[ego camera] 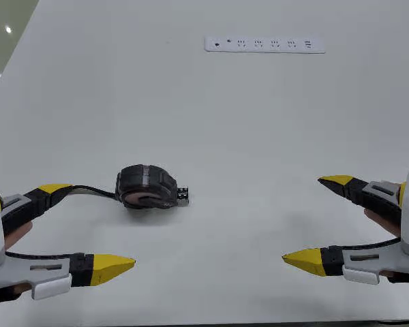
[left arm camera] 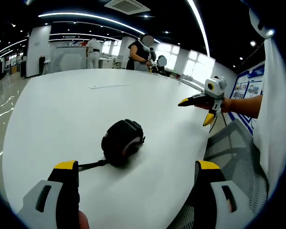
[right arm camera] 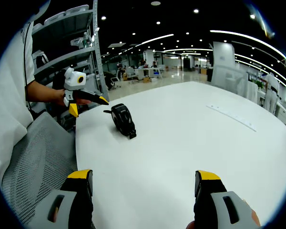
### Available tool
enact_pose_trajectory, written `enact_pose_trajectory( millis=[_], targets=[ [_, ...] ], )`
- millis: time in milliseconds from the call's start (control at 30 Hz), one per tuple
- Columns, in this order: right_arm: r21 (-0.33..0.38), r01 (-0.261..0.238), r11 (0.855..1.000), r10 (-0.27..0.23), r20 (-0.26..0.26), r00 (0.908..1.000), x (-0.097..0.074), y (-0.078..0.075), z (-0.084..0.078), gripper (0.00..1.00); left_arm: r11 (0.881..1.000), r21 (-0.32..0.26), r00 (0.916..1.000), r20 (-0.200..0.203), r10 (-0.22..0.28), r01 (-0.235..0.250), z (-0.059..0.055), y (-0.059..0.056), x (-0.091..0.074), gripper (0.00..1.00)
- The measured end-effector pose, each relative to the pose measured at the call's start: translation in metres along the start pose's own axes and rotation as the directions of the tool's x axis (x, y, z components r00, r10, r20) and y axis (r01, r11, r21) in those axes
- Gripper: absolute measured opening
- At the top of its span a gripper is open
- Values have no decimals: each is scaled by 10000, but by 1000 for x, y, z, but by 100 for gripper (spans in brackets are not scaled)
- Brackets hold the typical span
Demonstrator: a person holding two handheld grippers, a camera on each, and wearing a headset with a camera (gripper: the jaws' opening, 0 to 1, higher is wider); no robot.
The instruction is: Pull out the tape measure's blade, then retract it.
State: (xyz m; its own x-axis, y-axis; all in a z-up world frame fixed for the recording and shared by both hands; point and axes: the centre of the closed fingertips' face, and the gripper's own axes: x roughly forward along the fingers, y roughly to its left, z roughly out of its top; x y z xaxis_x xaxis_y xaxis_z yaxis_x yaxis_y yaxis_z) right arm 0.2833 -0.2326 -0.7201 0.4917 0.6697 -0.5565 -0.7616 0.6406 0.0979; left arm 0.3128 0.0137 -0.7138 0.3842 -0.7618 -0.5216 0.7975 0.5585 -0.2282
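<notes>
A black tape measure (ego camera: 147, 187) lies on the white table (ego camera: 245, 136), left of centre, its blade end pointing right and a black wrist strap trailing left. My left gripper (ego camera: 95, 225) stands open just left of it, the strap near its upper tip; the tape measure (left arm camera: 122, 141) sits ahead of the jaws, a little left of midway. My right gripper (ego camera: 317, 221) stands open at the right, well apart from the tape measure (right arm camera: 123, 119). Nothing is between either pair of jaws.
A white power strip (ego camera: 264, 45) lies at the far side of the table. The table's near edge runs along the bottom of the head view. A grey mesh chair (right arm camera: 38, 157) stands below that edge. People (left arm camera: 142, 52) stand in the background.
</notes>
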Motion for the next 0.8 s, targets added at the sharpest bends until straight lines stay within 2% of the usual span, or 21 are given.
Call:
enact_pose_trajectory(
  millis=[267,500,800],
  targets=[
    [-178,4,9998,-4,-14,10000,3,-3,2,89,9999,136,9999,-135,10,-8,0,1,3,98],
    [-346,-205,9992,203,-88,9998,13,-5,7,88,9996,250,9995,-309,-116,123,0,5,10,96],
    [-653,-654,9957,633,-346,9974,28,-7,10,87,9936,953,9958,-743,-529,599,5,5,26,95]
  ],
)
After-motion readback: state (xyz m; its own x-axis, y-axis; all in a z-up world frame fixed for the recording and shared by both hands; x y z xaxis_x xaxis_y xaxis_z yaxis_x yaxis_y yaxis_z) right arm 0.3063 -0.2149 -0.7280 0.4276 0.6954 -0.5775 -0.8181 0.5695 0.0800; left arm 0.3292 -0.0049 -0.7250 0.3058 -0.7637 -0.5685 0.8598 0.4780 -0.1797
